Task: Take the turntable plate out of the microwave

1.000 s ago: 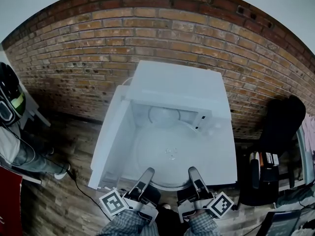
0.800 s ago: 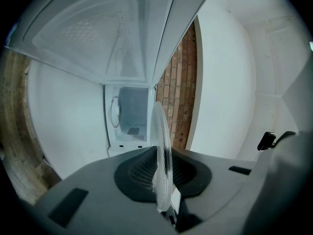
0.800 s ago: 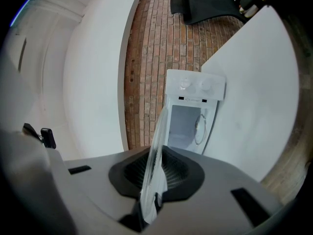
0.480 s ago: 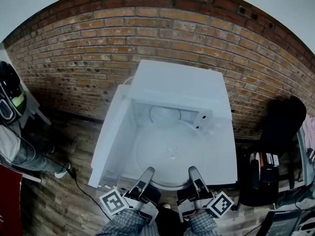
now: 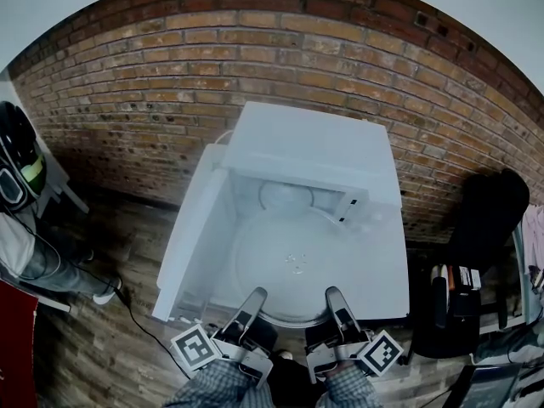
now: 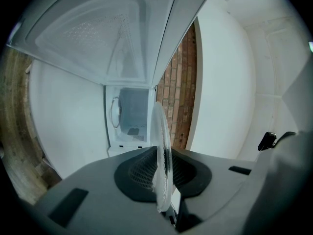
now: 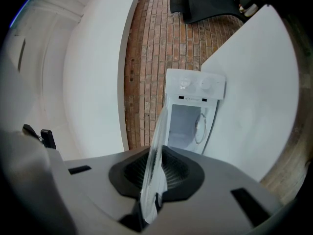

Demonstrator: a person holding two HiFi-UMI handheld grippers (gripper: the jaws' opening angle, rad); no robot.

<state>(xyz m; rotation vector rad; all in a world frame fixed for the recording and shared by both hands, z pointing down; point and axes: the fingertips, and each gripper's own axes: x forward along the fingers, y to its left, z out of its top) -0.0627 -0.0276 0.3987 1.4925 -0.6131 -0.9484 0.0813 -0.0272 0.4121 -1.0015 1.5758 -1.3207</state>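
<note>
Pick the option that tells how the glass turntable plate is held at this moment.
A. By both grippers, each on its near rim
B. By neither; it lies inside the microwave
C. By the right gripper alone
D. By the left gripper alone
A: the head view shows the left gripper and the right gripper both on the near rim of the turntable plate, and each gripper view shows the glass edge pinched between that gripper's pads.

Head view overhead, gripper views level, microwave [image 5: 310,147] shared
</note>
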